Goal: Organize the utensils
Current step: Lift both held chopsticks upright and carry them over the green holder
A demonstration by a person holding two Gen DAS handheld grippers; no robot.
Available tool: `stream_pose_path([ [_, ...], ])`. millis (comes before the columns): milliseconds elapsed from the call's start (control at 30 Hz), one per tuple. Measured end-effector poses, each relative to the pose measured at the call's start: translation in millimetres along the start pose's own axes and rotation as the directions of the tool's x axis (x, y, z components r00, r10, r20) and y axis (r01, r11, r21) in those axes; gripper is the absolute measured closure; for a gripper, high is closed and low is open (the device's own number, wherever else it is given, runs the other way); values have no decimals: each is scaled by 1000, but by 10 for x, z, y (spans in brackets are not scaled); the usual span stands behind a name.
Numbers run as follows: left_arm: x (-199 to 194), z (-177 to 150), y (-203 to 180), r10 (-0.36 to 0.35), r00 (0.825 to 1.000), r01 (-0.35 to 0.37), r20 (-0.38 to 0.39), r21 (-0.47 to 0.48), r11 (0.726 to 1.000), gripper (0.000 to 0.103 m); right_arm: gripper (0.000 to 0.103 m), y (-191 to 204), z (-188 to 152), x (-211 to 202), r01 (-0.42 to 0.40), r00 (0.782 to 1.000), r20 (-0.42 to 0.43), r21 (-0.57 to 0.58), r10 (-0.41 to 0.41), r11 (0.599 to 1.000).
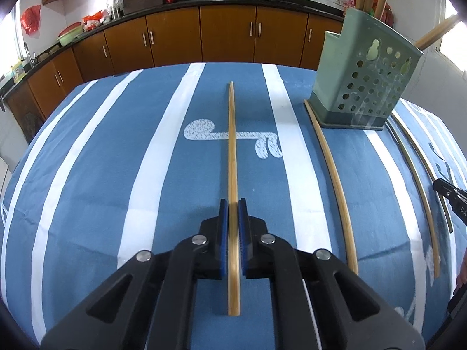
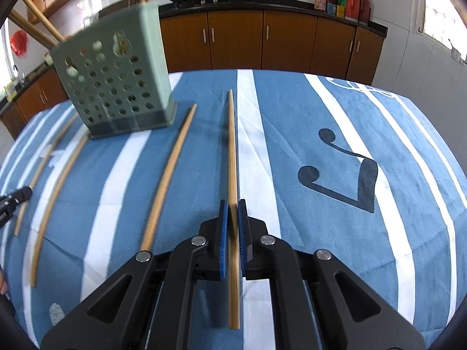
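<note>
Already you've got both grippers clamped: left gripper [image 1: 233, 204] on one chopstick [image 1: 232, 145], right gripper [image 2: 233, 205] on another chopstick [image 2: 232, 151], each lying near the table's near edge. Risk: thin sticks pivot or slip between pads when lifted. Farther back, the green holder [image 1: 364, 87] already has several sticks upright; loose chopsticks [image 1: 335, 175] lie beside it.

tablecloth [image 1: 87, 160]: blue, white stripes, white and dark music-note motifs
chopstick [image 1: 232, 145] between left tongs [image 1: 233, 204]: tan bamboo
tongs pads [image 2: 223, 218]: blue, on black bodies
holder [image 2: 116, 81] left of right tongs [image 2: 233, 204]: pale green, round holes
cabinets [image 1: 227, 35]: brown
</note>
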State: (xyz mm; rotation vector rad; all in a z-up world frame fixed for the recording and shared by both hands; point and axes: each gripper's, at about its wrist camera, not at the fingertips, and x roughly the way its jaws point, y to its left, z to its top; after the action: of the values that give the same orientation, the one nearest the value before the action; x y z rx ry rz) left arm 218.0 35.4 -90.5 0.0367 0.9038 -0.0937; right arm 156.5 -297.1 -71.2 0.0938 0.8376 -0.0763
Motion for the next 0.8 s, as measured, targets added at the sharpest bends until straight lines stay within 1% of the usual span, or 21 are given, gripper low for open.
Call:
stream_pose_path([
  [67,-79,3,15,-11,1000,11,15,-3,1000,95,96,-17,13,-125,-14,999,39,13,14,1000],
  [133,-206,24,33,-39,998,40,41,-17,999,95,96,-36,51,-244,-25,997,76,22,23,999],
  [233,-421,88,58,-74,993,77,93,-30,997,95,96,-57,135,-463,-38,989,147,35,33,999],
  [367,-718,197,61,-109,978,118,179,-42,992,95,96,-83,256,-746,-55,968,248,46,43,997],
  [467,-933,273,47,-129,960,144,248,-41,989,95,96,-82,333,-898,-62,951,306,45,46,997],
  [533,-1068,315,27,-137,947,154,290,-36,987,95,96,-90,368,-953,-69,943,328,46,50,997],
  [633,-1201,371,3,-142,934,161,326,-32,986,95,96,-87,402,-1031,-76,933,356,44,56,996],
  [733,-1252,417,-6,-131,930,151,342,-32,988,95,96,-60,408,-1066,-78,929,365,41,57,996],
  [800,-1254,434,1,-139,929,158,342,-29,987,95,96,-58,410,-1075,-77,928,369,41,57,996],
])
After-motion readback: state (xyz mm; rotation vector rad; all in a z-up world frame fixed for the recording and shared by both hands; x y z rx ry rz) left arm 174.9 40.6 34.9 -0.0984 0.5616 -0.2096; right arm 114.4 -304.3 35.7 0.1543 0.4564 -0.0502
